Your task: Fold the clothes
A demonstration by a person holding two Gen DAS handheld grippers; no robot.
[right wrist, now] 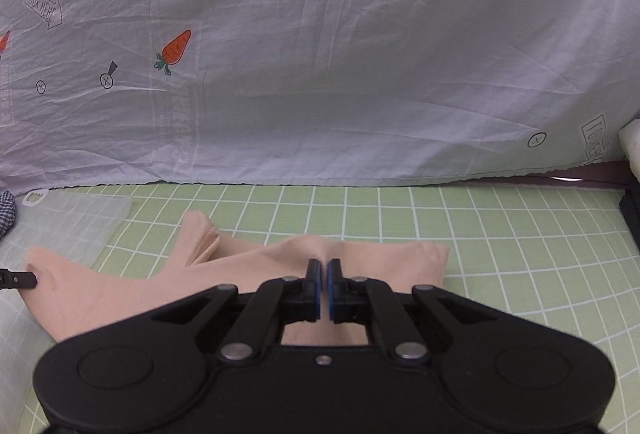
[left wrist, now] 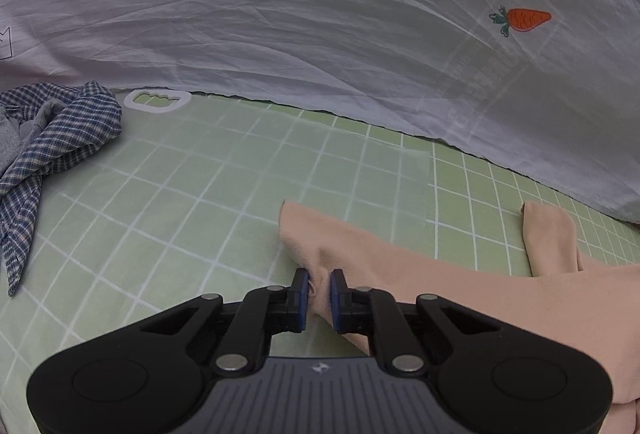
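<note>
Pinching a raised fold of the peach garment, the left claw has its blue pads nearly together with cloth bunched between them. Grip is near the garment's left end, by one squared corner. The right claw is drawn almost fully together on a small peak of the same garment, at the far edge near its middle; fabric tents up at the pads.

Garment lies spread on the green grid-pattern sheet, covering the surface below. It runs sideways across both views. A narrow peach strip extends away toward the backdrop in the left wrist view. In the right wrist view the left claw's tip shows at the garment's left end.

Blue checked cloth sits crumpled at far left, well apart from the garment. White ring-shaped item lies just beside the backdrop's lower edge. Backdrop is a pale printed sheet with a carrot motif.
</note>
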